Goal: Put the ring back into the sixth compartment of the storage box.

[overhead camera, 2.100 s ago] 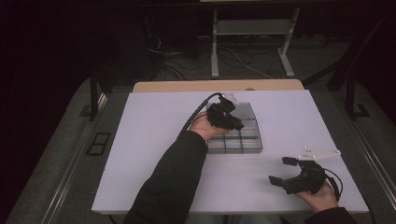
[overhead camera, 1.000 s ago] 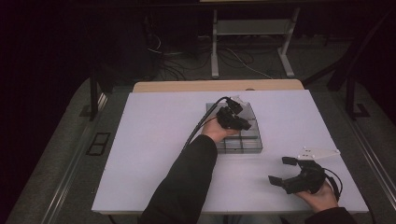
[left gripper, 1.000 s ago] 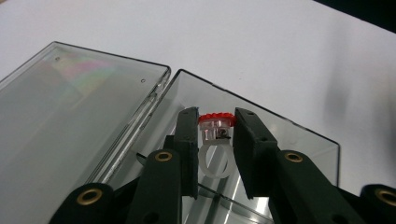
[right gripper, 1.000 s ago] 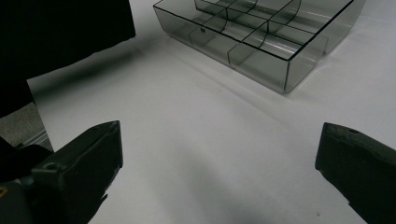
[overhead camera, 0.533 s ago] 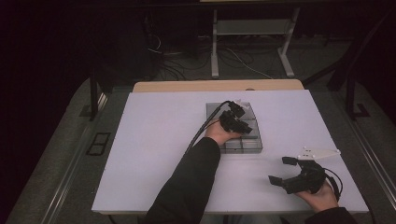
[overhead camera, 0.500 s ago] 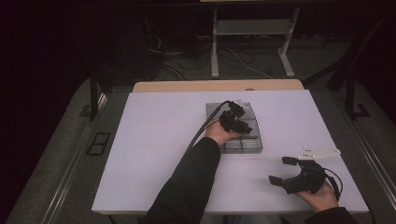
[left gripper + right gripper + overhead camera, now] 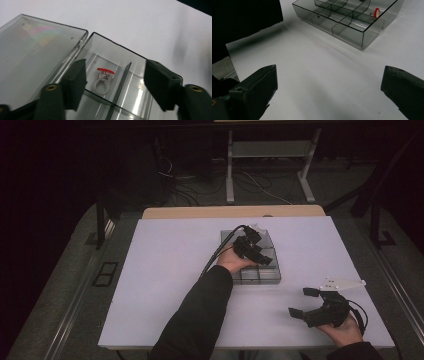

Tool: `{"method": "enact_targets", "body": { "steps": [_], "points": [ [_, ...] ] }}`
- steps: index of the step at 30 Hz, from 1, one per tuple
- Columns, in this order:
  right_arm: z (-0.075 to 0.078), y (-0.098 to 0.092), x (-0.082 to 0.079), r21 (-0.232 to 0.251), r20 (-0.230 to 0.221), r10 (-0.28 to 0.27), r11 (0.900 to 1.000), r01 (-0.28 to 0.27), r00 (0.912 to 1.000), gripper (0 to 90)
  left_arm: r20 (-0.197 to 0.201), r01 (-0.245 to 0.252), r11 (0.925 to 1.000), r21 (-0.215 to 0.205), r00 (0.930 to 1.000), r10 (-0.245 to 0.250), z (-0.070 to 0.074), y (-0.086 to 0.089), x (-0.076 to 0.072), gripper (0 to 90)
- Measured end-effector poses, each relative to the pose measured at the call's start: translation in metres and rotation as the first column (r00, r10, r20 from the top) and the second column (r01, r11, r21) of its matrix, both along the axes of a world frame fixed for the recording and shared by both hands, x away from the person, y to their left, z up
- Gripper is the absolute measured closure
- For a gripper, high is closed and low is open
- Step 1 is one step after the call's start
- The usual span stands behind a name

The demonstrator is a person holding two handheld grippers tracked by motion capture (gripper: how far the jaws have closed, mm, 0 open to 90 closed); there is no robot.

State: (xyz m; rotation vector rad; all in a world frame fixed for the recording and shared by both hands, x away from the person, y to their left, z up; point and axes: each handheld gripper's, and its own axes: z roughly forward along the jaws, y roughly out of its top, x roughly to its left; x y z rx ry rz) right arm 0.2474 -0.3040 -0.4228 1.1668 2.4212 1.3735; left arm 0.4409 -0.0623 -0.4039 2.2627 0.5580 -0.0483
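**Ring Dropped Into the Corner Cell, Jaws Spreading**

Nearest the person, the right gripper (image 7: 303, 302) is resting low on the white table (image 7: 165, 270), its jaws standing wide with nothing between them. It is probably parked there to keep out of the way while the other hand is working.

Farther out, the left gripper (image 7: 260, 256) is hovering over the clear compartment box (image 7: 272, 279), the sleeve (image 7: 200, 320) reaching across the table toward it. Its jaws have just been opening, and the left gripper view is showing the pads apart and touching nothing. Between and beyond them the ring (image 7: 103, 79), a pale band with a red top, is lying on the floor of a corner cell, next to a divider. It seems freshly let go, so the placing step is likely done.

Beside that cell the box's lid (image 7: 32, 55) is lying folded back flat on the table, leaving every cell reachable from above.

From the right gripper view, the ring (image 7: 376, 12) is sitting in the box's far corner.
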Motion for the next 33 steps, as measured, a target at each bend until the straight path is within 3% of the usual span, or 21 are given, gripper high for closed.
{"method": "enact_targets", "body": {
  "steps": [3,4,7,10,12,17,22,26,33],
  "points": [
    [0.0,0.0,0.0,0.002,-0.004,-0.004,1.0,0.004,1.0,0.7,0.005,0.015,0.9999,-0.004,0.9999,-0.015,0.007,0.001,-0.003,22.5],
    [0.0,-0.001,0.0,0.006,-0.002,-0.007,1.0,0.007,1.0,0.7,0.009,0.013,0.9999,-0.01,0.9999,-0.013,0.009,0.002,-0.005,15.6],
    [0.001,-0.001,0.0,0.007,0.0,-0.008,1.0,0.008,1.0,0.7,0.018,0.014,0.9995,-0.027,0.9997,-0.014,0.016,0.004,-0.009,10.8],
    [0.001,-0.001,0.0,0.007,-0.005,-0.01,1.0,0.01,0.9999,0.7,0.003,0.013,0.9989,-0.044,0.9999,-0.013,0.023,0.008,-0.012,0.0],
    [0.001,-0.001,0.0,0.008,-0.005,-0.011,1.0,0.011,0.9999,0.7,0.027,0.014,0.9985,-0.053,0.9996,-0.013,0.027,0.012,-0.014,0.0],
    [0.001,-0.002,0.0,0.006,0.0,-0.013,1.0,0.013,0.9999,0.7,0.036,-0.001,0.9965,-0.084,0.9993,0.004,0.036,0.025,-0.022,0.0],
    [0.001,-0.002,0.0,0.006,-0.002,-0.015,1.0,0.015,0.9999,0.7,0.057,0.001,0.9962,-0.087,0.9984,0.004,0.041,0.037,-0.026,0.0],
    [0.001,-0.001,0.0,0.006,-0.007,-0.015,1.0,0.015,0.9999,0.7,0.041,-0.016,0.9946,-0.103,0.9989,0.02,0.044,0.048,-0.034,0.0],
    [0.0,-0.001,0.0,0.006,-0.008,-0.016,1.0,0.016,0.9998,0.7,0.063,-0.027,0.9929,-0.116,0.9974,0.035,0.046,0.07,-0.045,0.0]
  ]
}}
